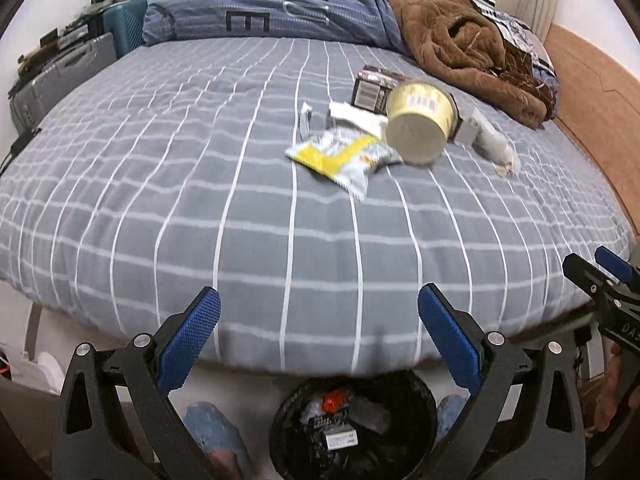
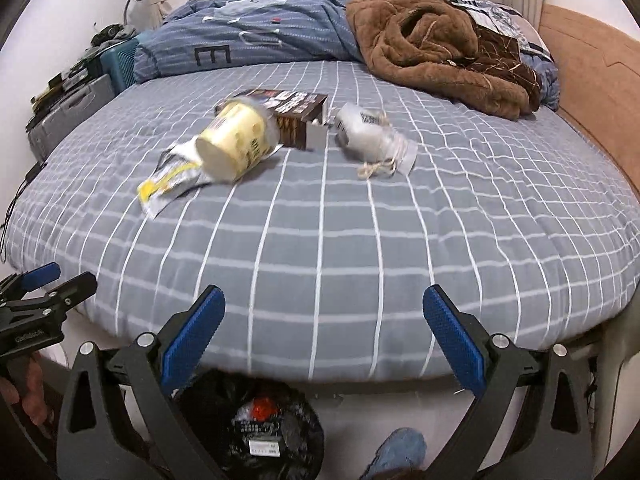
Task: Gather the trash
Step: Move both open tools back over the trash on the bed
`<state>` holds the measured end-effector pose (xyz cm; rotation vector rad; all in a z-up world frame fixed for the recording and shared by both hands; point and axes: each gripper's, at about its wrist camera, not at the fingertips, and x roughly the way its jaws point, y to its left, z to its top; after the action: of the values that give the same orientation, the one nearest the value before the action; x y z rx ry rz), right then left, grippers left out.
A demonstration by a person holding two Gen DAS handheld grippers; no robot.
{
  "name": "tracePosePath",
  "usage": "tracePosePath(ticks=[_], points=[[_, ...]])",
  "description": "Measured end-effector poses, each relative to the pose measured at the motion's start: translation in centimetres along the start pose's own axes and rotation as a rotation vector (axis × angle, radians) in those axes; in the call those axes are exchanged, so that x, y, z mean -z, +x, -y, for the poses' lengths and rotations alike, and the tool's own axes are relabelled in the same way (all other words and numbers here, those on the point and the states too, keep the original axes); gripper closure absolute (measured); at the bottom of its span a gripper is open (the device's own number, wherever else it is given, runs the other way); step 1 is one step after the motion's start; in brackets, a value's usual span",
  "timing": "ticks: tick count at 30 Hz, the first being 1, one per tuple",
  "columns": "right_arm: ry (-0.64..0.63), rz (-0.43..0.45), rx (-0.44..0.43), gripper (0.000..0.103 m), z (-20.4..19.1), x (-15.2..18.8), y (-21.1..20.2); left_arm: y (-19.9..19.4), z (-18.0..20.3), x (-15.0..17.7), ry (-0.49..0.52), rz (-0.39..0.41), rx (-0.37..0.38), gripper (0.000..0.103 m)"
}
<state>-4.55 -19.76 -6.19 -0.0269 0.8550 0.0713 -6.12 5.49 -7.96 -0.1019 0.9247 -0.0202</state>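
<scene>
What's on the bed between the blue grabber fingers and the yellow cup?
Nothing: in both wrist views only bare checked bedsheet lies between the open right gripper and the tipped yellow cup.

Bedsheet (image 1: 200, 184): grey with a white grid. Cup (image 1: 418, 120): pale yellow; snack wrapper (image 1: 340, 152): yellow and white; blanket (image 2: 432, 40): brown; duvet (image 2: 248, 40): blue. Bin (image 1: 352, 424): black; gripper pads (image 2: 196, 340): blue, textured.
</scene>
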Motion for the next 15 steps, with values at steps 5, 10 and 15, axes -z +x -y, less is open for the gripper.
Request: tracePosePath(ticks=[5, 10, 15], points=[[-0.022, 0.01, -0.011, 0.008, -0.2, -2.6, 1.9, 1.4, -0.2, -2.2, -0.006, 0.002, 0.009, 0.006], [-0.037, 0.023, 0.01, 0.008, 0.1, -5.0, 3.9, 3.1, 0.2, -4.4, 0.017, 0.01, 0.014, 0.006], [-0.031, 0.022, 0.039, 0.008, 1.9, -7.0, 6.3, 5.0, 0.2, -6.2, 0.035, 0.014, 0.016, 0.006]])
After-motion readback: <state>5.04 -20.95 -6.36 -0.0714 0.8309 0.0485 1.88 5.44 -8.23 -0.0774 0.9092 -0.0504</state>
